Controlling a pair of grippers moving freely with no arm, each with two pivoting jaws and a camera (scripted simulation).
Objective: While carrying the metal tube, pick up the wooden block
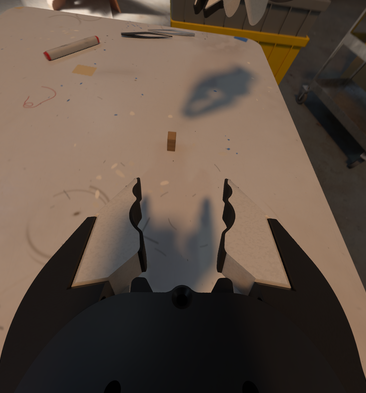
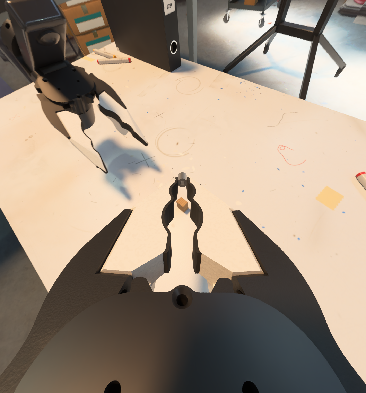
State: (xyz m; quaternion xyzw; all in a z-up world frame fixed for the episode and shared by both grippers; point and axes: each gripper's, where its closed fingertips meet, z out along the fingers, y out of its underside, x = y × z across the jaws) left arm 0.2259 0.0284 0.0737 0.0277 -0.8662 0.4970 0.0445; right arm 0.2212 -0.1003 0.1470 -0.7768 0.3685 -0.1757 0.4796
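1. Gripping the metal tube (image 2: pixel 182 180) at their tips, the right gripper (image 2: pixel 182 183) fingers stand narrow, above the surface (image 2: pixel 241 131)
2. Below and between those fingers, the wooden block (image 2: pixel 182 204) rests on the surface
3. Left gripper (image 1: pixel 182 179) fingers spread wide, holding nothing, the block (image 1: pixel 171 141) ahead of them
4. Farther off lie a red-capped marker (image 1: pixel 71 47) and a black binder (image 2: pixel 148 32)
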